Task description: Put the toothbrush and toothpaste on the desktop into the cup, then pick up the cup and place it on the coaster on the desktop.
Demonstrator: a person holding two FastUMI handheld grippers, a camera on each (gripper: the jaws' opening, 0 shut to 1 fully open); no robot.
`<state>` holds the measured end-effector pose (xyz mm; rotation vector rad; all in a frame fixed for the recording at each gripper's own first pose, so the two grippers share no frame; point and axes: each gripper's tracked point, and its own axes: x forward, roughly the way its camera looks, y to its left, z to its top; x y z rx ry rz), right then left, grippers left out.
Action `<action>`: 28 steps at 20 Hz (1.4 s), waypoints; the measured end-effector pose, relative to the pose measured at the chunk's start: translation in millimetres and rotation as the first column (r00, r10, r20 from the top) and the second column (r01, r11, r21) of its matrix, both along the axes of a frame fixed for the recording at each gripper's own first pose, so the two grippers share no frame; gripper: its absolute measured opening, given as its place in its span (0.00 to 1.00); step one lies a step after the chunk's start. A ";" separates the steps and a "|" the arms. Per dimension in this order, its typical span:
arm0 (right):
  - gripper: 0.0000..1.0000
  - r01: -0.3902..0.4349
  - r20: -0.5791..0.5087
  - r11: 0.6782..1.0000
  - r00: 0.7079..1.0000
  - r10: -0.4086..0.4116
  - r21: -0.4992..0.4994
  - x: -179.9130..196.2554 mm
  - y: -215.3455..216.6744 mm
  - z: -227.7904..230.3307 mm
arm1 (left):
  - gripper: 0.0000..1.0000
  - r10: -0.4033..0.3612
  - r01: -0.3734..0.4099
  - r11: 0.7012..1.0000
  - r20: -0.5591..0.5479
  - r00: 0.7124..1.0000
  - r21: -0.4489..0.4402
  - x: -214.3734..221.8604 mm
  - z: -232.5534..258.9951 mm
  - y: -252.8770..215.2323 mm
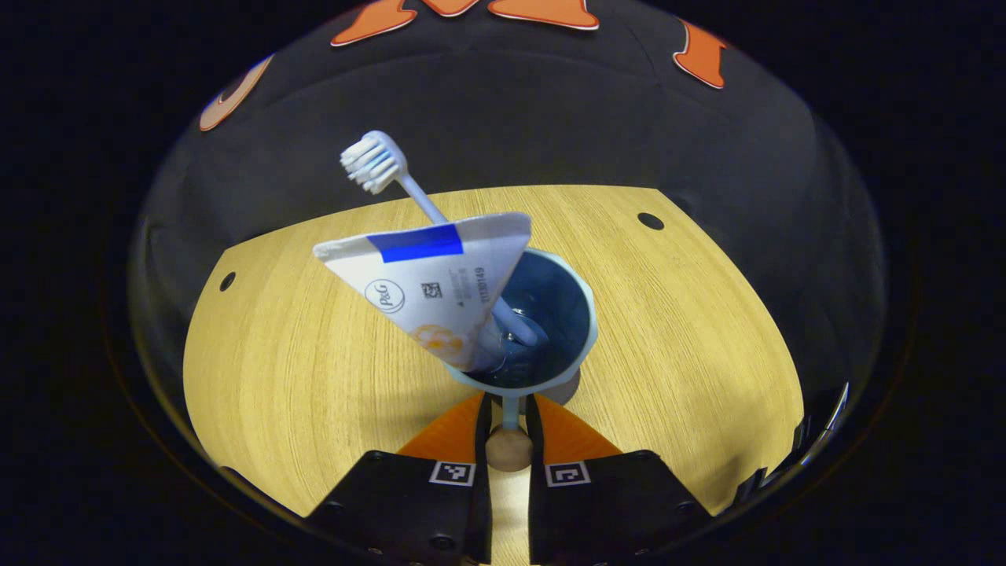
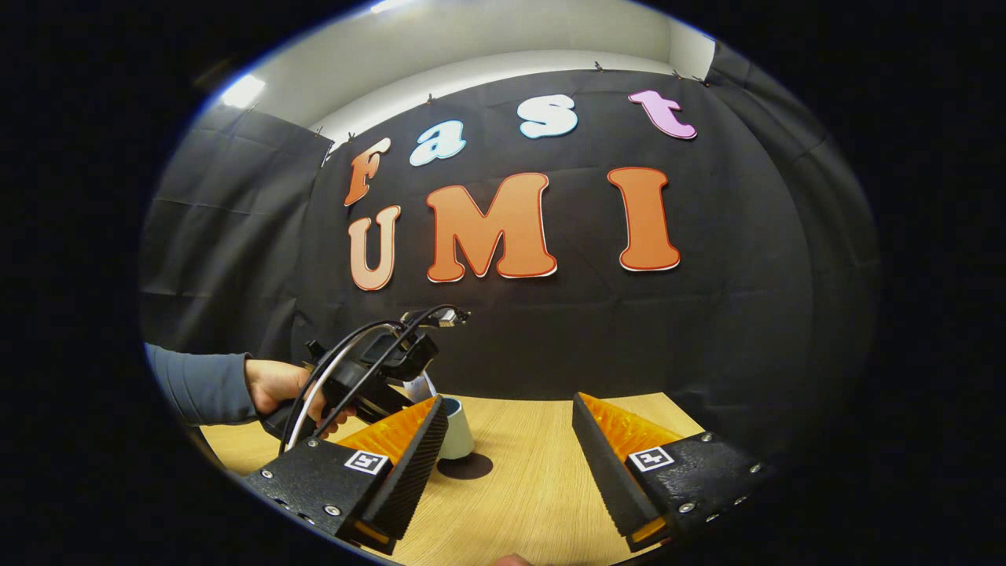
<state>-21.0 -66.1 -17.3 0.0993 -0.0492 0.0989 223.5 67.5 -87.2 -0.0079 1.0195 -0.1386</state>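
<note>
With toothbrush (image 1: 377,163) and toothpaste (image 1: 428,283) already in the cup (image 1: 578,314), the left gripper (image 1: 509,417) is pinching its handle (image 1: 509,446) between its fingers, carrying it over the coaster (image 2: 464,465), which I judge calls for lowering next, while the right gripper (image 2: 509,440) is idling with fingers spread.

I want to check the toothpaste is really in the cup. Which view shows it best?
The left gripper view: the toothpaste stands close up, tilted inside the cup. In the right gripper view the left gripper hides most of it.

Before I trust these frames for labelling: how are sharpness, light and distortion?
Left gripper view: sharp on the toothpaste and toothbrush in the cup; warm, even light on the desktop, soft shadow under the cup, table edges bowed by fisheye. Right gripper view: wall dim, a bright ceiling light top left, edges curved; the cup is half hidden behind the near finger.
</note>
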 end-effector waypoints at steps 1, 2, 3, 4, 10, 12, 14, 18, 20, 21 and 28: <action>0.95 0.002 -0.004 1.000 1.000 -0.002 0.002 -0.4 -1.2 -1.8 | 0.18 -0.009 0.009 1.000 -0.006 1.000 0.006 -0.3 -1.9 0.0; 0.95 0.004 -0.008 1.000 1.000 -0.004 0.005 -0.9 -1.8 -3.6 | 0.18 -0.026 0.026 1.000 -0.010 1.000 0.015 -1.8 -2.6 -1.6; 0.95 0.004 -0.014 1.000 1.000 -0.004 0.007 -0.1 -2.9 -5.5 | 0.18 -0.041 0.041 0.999 -0.013 0.999 0.018 -1.4 -3.1 -1.3; 0.95 0.006 -0.024 1.000 1.000 -0.006 0.007 0.9 -3.6 -8.0 | 0.18 -0.040 0.040 0.999 -0.027 0.999 0.009 -2.9 -0.9 -0.6; 0.95 0.022 -0.083 1.000 0.996 -0.021 0.003 8.8 -1.4 -24.2 | 0.42 -0.119 0.113 0.984 0.034 0.992 0.139 3.9 23.5 14.0; 0.96 0.025 -0.096 1.000 0.995 -0.024 0.003 10.7 2.1 -26.8 | 0.64 -0.131 0.119 0.984 0.085 0.988 0.136 11.1 38.4 12.6; 0.95 0.031 -0.098 0.999 0.995 -0.031 0.005 14.1 5.3 -25.0 | 0.88 -0.127 0.105 0.985 0.163 0.978 0.136 11.4 55.3 10.9; 0.95 0.057 -0.067 0.998 0.996 -0.056 0.011 19.4 12.3 -12.9 | 1.00 -0.128 0.064 0.979 0.340 0.932 0.192 25.0 75.0 22.5; 0.95 0.074 -0.055 0.997 0.996 -0.075 -0.016 24.8 16.1 -10.0 | 1.00 -0.119 0.024 0.973 0.415 0.902 0.228 29.1 92.1 26.5; 0.95 0.078 -0.051 0.997 0.996 -0.079 -0.029 26.0 19.1 -9.0 | 1.00 -0.113 0.004 0.972 0.456 0.883 0.233 29.7 102.4 26.9; 0.95 0.046 0.008 0.996 0.999 -0.046 -0.077 35.4 57.1 10.1 | 0.99 0.027 -0.162 0.978 0.694 0.719 0.131 52.4 122.8 30.6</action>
